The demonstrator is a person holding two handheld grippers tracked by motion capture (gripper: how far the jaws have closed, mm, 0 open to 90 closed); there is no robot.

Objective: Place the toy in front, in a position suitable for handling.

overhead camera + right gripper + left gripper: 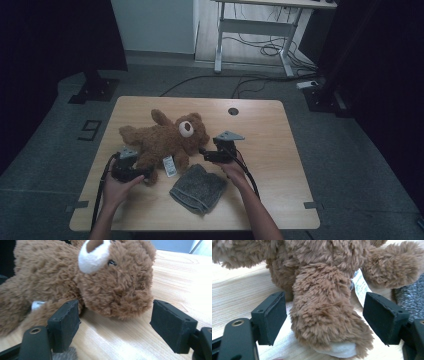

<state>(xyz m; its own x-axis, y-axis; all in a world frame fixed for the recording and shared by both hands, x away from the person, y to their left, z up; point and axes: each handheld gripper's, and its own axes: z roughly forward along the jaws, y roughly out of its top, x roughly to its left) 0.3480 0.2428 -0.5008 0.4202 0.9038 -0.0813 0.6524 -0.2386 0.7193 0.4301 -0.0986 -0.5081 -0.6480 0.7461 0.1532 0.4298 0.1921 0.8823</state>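
Teddy bear (165,137), one, grey cloth (198,188) apparently one, two hand-held grippers (324,315) (115,320) both wide.

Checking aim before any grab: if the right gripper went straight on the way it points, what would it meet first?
Most likely the teddy bear's head: it sits just beyond the right gripper, whose jaws stand open and apart from it.

Brown teddy bear (162,139) lay across the bench (280,150), head toward 3 o'clock. Left hand-held gripper (148,175) sat at the bear's leg, at its 6 o'clock. Right hand-held gripper (202,152) was just beside the head. Grey cloth (198,188) lay at 6 o'clock between both hands.
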